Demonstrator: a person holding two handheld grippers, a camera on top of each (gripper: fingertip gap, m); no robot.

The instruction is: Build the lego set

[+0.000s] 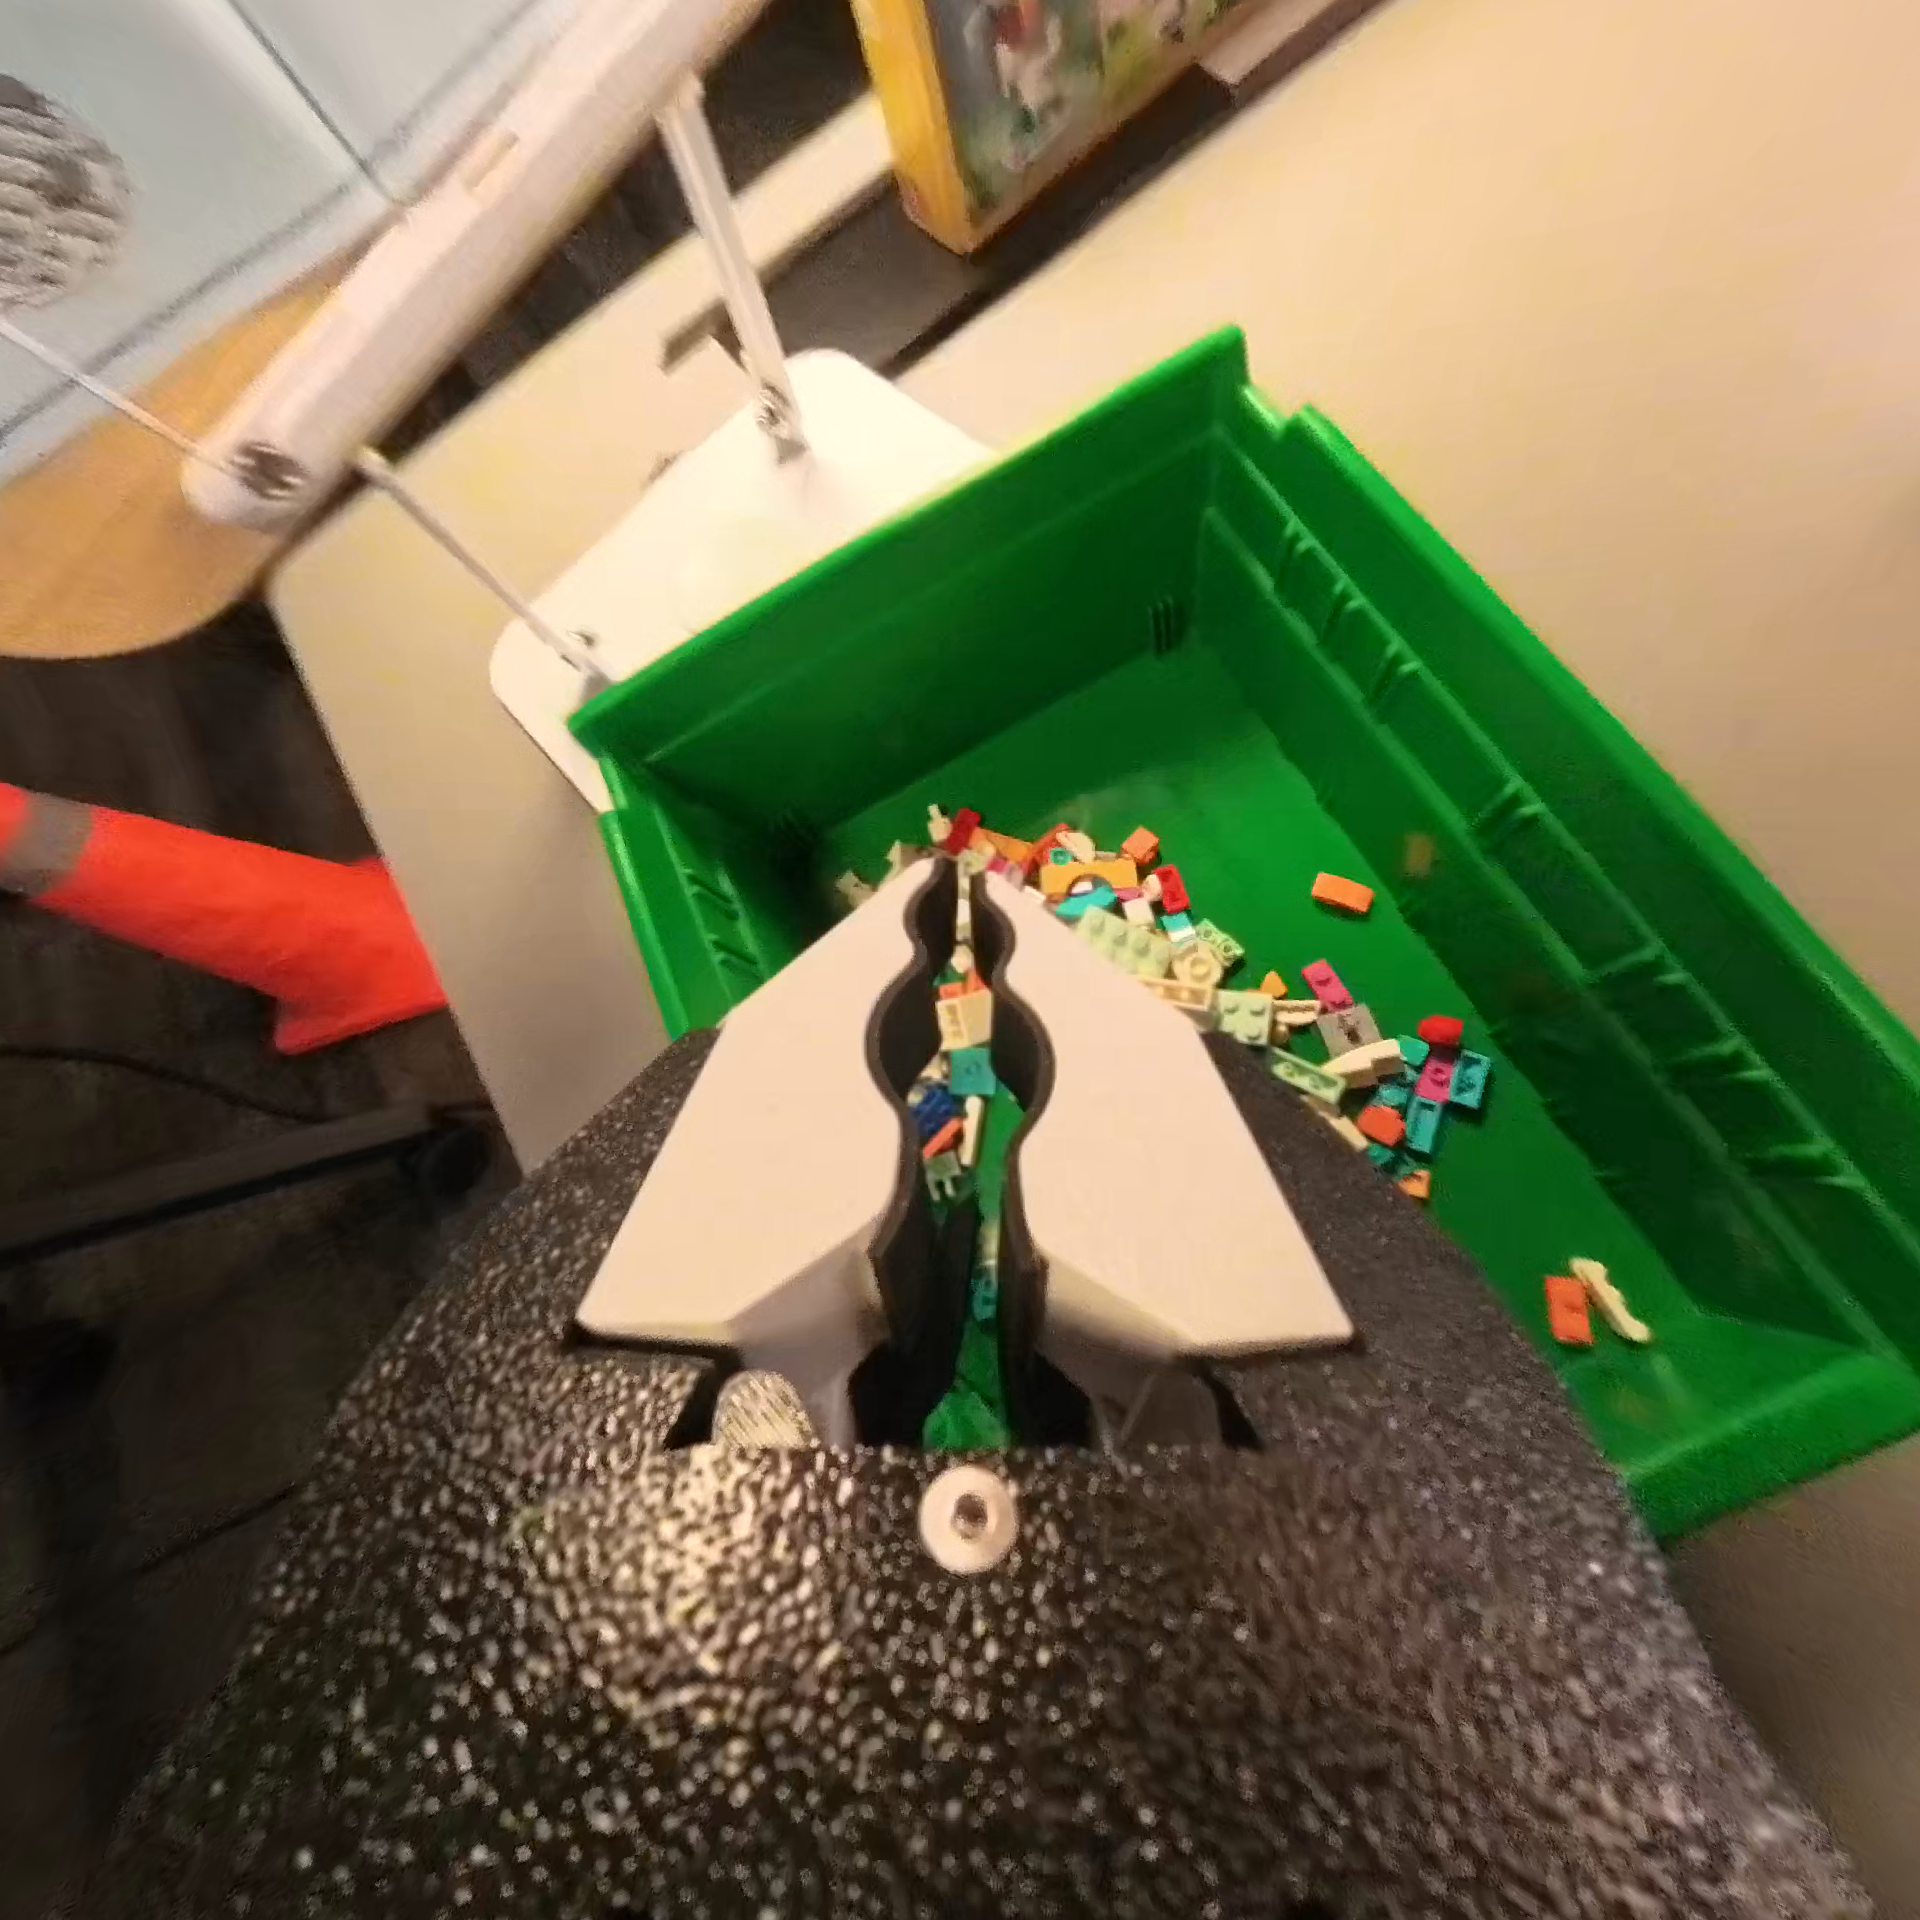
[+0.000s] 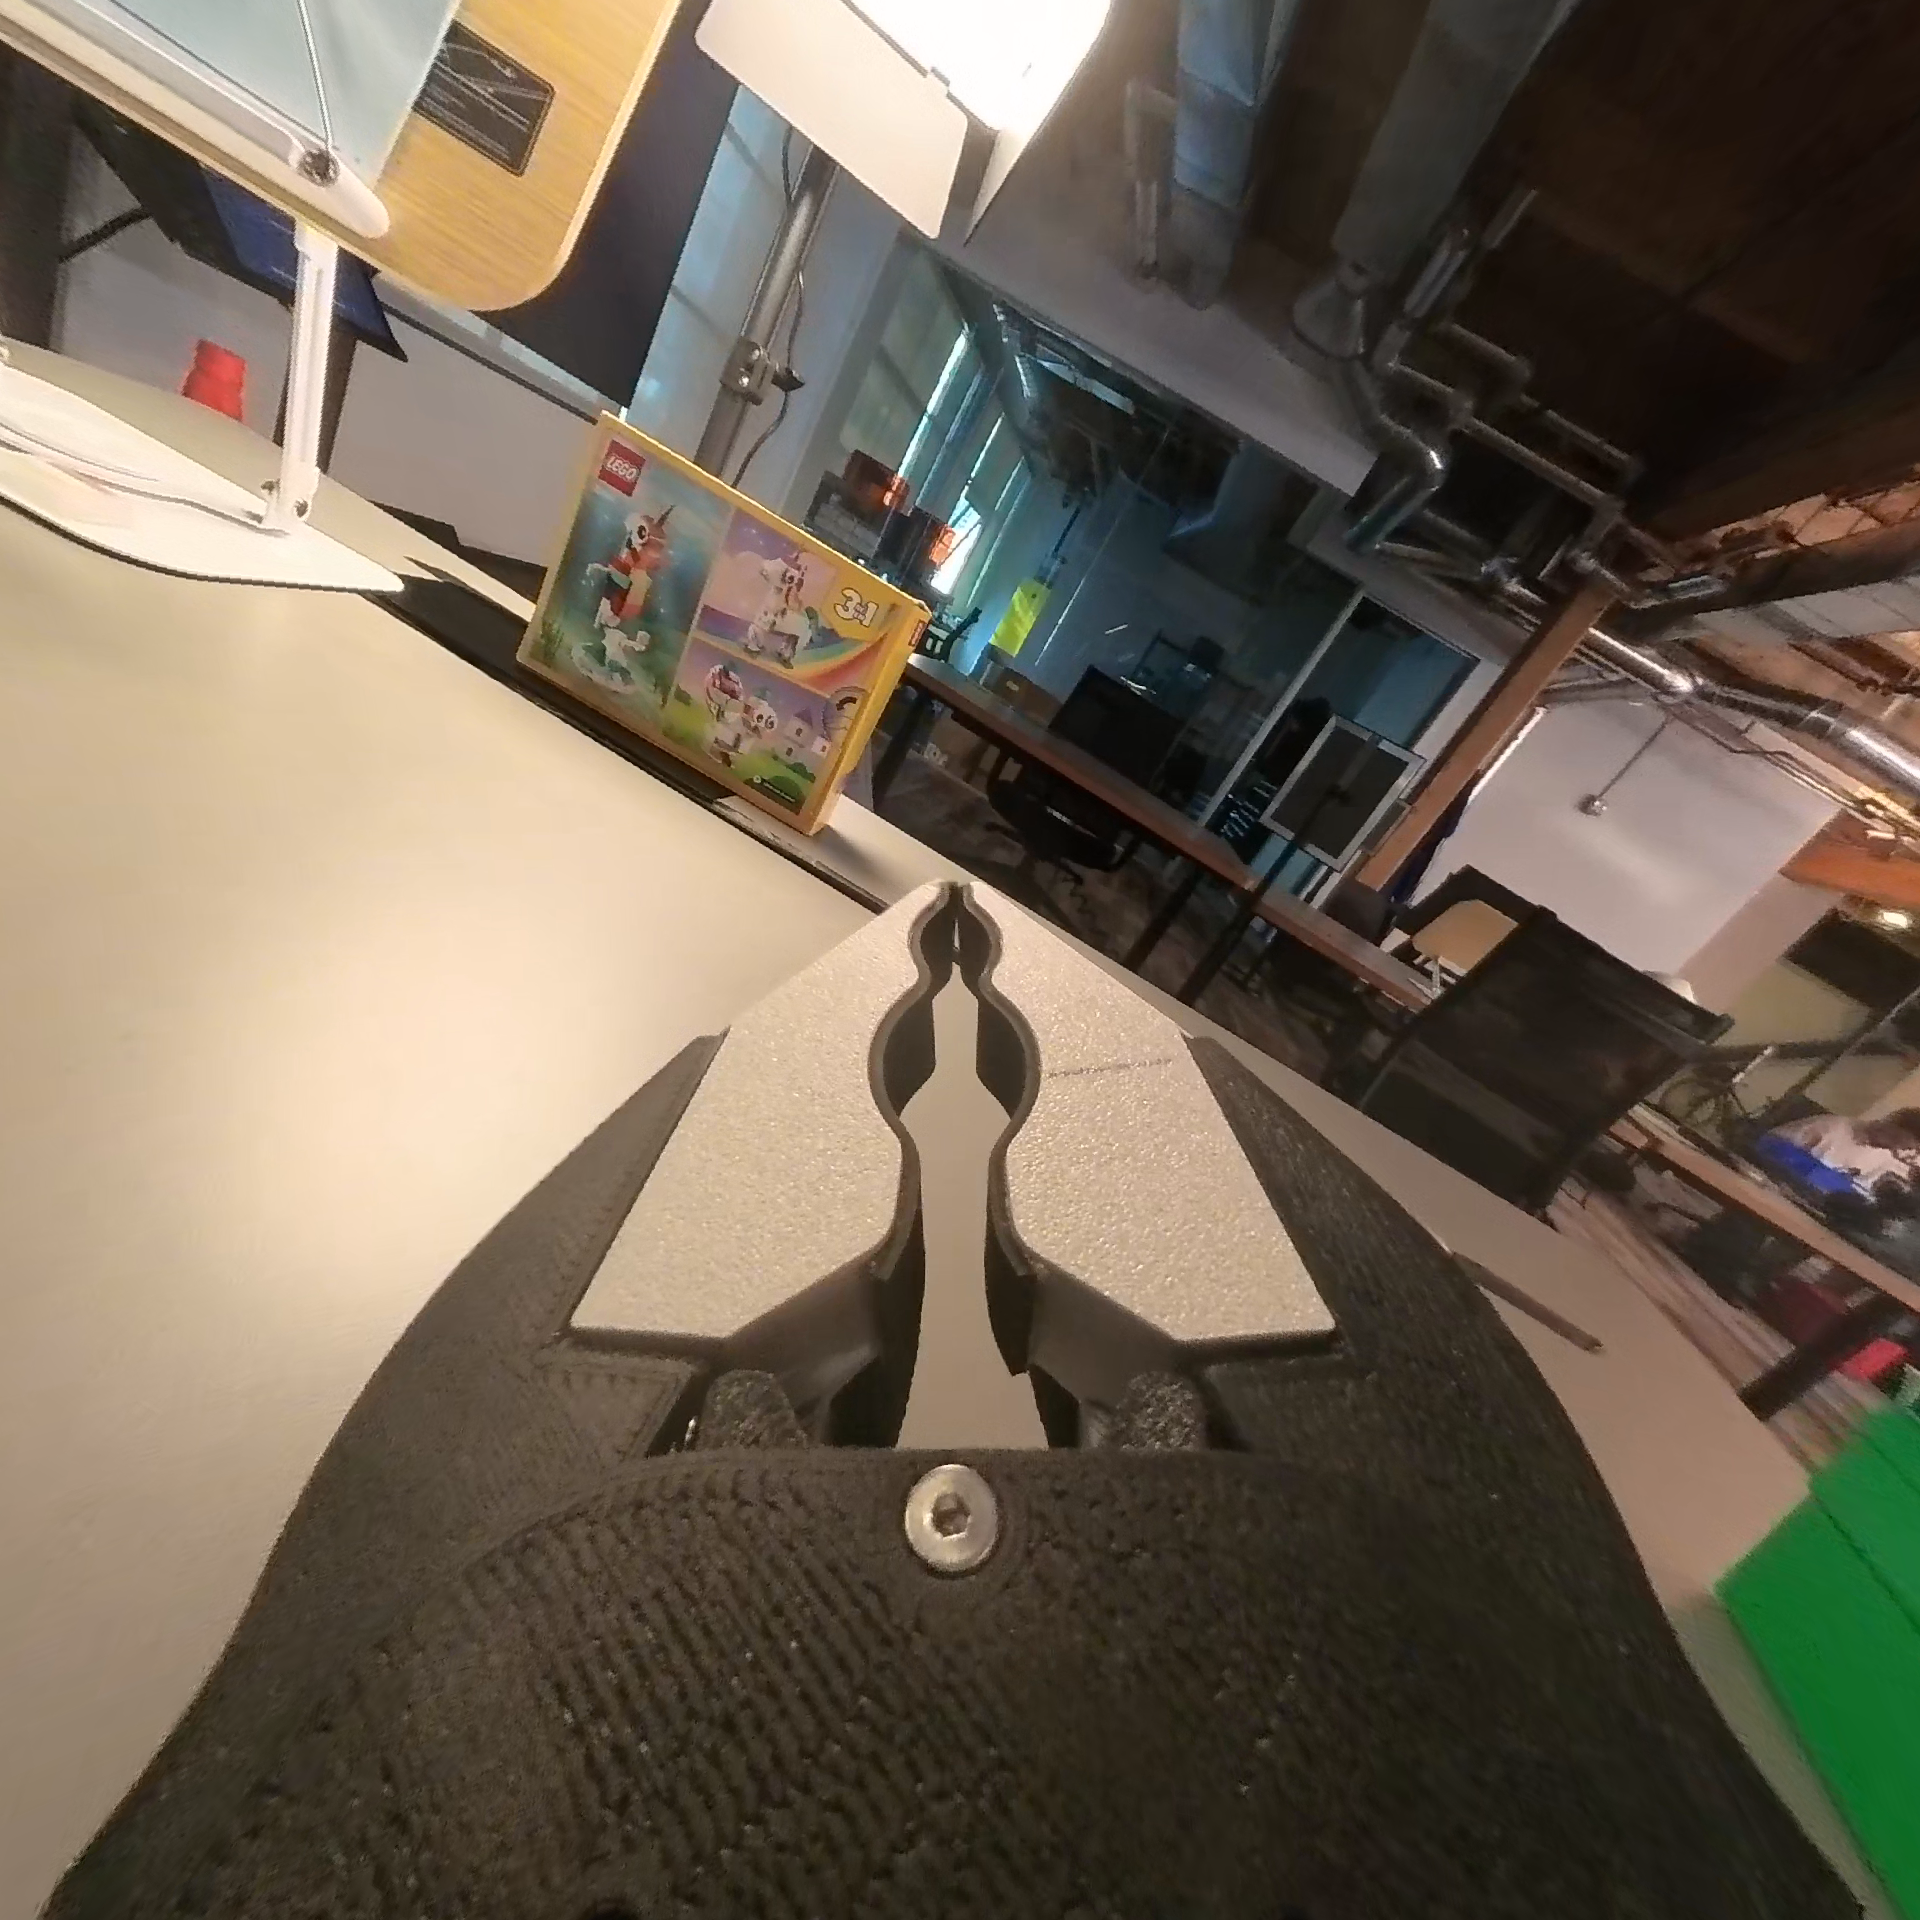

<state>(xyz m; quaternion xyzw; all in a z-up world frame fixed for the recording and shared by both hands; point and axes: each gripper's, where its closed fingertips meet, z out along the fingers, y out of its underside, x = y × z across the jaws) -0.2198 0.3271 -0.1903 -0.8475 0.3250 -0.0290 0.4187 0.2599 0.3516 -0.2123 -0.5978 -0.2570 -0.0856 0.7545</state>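
A green plastic bin (image 1: 935, 644) lies on the pale table and holds a heap of small coloured lego pieces (image 1: 1195, 966). My left gripper (image 1: 961, 868) hangs above the heap's left end with its grey fingers closed tip to tip and nothing visible between them. My right gripper (image 2: 956, 899) is also shut and empty, low over the bare table, pointing toward the yellow lego box (image 2: 717, 644). A corner of the green bin (image 2: 1829, 1683) shows at the lower right of the right wrist view.
A white stand with thin rods (image 1: 727, 499) sits just behind the bin, and also shows in the right wrist view (image 2: 301, 343). The lego box (image 1: 1039, 94) stands at the table's far edge. An orange-red object (image 1: 239, 914) lies left of the table.
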